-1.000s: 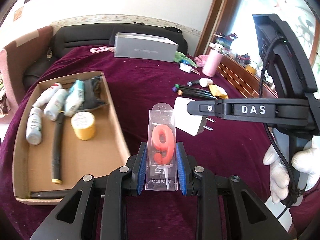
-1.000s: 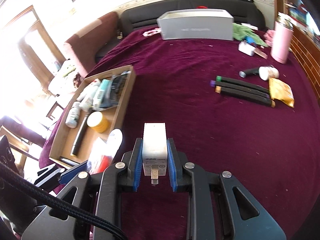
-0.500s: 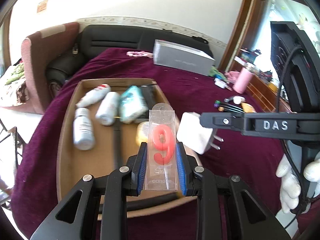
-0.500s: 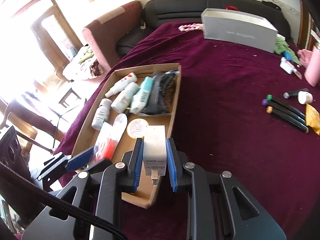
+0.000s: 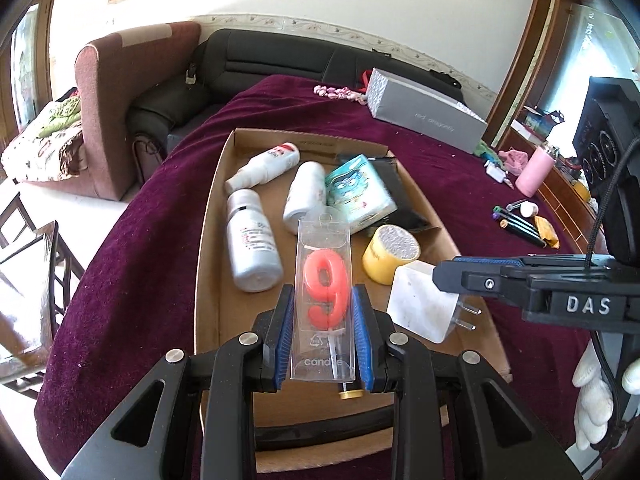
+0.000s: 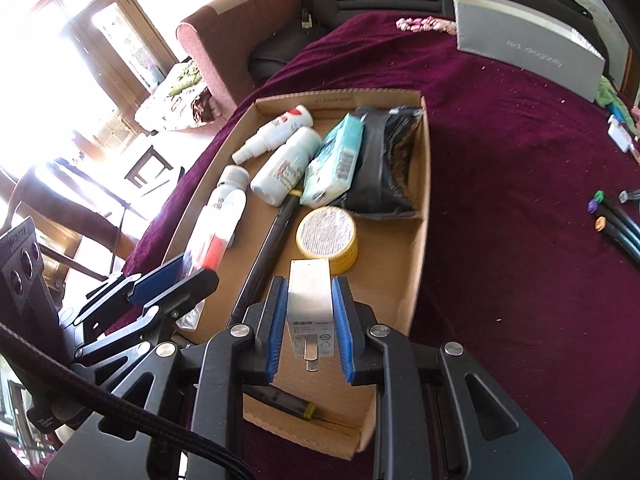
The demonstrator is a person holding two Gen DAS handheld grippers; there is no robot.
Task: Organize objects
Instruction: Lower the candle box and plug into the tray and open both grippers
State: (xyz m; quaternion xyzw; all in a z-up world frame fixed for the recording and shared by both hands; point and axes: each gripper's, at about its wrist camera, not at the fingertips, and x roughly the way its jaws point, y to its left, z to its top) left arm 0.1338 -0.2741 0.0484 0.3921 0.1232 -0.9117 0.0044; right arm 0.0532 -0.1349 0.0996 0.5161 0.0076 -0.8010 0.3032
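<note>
Left hand-held gripper (image 5: 323,334) is clamping a clear plastic packet holding a red number-nine candle (image 5: 325,300), lower centre, above an open brown cardboard tray (image 5: 208,240). Right hand-held gripper (image 6: 306,326) is gripping a white plug-in charger block (image 6: 310,300) over the tray's near end.

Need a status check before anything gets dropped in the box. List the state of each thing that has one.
Left gripper: shut on the number 9 candle pack, upright.
Right gripper: shut on the white charger plug, prongs toward camera.
Cardboard box: open-topped, partly filled.
Yellow tin: lid on.
</note>
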